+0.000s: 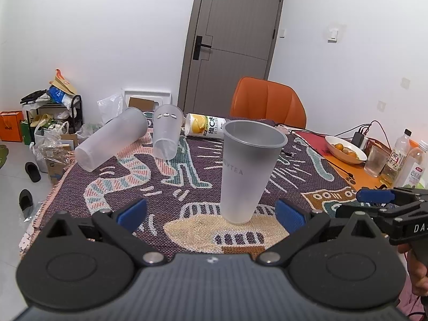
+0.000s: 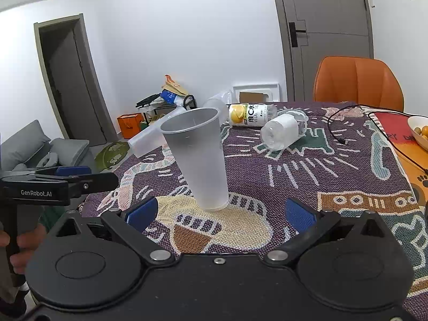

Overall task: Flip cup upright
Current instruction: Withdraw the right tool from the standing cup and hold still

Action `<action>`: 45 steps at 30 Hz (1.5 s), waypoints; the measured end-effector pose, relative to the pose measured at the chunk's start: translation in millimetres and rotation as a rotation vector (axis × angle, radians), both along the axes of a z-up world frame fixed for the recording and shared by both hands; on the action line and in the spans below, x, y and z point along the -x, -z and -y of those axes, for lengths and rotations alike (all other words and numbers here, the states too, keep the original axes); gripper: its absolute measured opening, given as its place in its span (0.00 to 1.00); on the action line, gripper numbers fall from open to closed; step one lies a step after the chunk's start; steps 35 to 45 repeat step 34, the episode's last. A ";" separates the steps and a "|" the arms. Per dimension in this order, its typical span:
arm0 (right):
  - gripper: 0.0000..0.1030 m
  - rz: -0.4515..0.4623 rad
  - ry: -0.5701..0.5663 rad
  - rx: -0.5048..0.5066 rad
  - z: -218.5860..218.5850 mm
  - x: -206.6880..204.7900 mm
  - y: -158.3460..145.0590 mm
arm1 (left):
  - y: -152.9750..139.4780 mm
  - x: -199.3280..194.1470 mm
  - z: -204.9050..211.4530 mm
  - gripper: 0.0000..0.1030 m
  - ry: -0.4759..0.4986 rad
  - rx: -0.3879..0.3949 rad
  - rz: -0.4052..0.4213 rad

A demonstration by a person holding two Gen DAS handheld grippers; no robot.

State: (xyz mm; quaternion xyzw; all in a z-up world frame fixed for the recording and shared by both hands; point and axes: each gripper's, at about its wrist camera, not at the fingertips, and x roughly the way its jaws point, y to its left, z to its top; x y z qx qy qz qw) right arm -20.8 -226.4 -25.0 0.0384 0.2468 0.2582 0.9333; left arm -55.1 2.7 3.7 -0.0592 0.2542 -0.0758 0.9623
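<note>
A frosted plastic cup [image 1: 247, 171] stands upright, mouth up, on the patterned tablecloth [image 1: 165, 192]; it also shows in the right wrist view [image 2: 200, 160]. My left gripper [image 1: 211, 214] is open and empty, its blue pads on either side of the cup's base, just short of it. My right gripper [image 2: 220, 212] is open and empty, close in front of the same cup. The right gripper shows side-on at the right of the left wrist view [image 1: 374, 196]. The left gripper shows side-on at the left of the right wrist view [image 2: 72, 174].
Two more frosted cups lie on their sides at the table's far left [image 1: 112, 141] and far middle [image 1: 165, 136]. A vitamin C drink bottle [image 1: 206, 125] lies behind them. An orange chair [image 1: 267, 101], a fruit bowl [image 1: 345, 148], a cable [image 2: 337, 131] and bottles [image 1: 398, 157] are to the right.
</note>
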 end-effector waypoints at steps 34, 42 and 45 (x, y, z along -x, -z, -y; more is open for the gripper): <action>1.00 0.000 0.000 0.003 -2.0 -1.2 -0.2 | 2.4 1.6 2.3 0.98 0.012 -0.023 0.000; 1.00 0.000 0.000 0.003 -2.0 -1.2 -0.2 | 2.4 1.6 2.3 0.98 0.012 -0.023 0.000; 1.00 0.000 0.000 0.003 -2.0 -1.2 -0.2 | 2.4 1.6 2.3 0.98 0.012 -0.023 0.000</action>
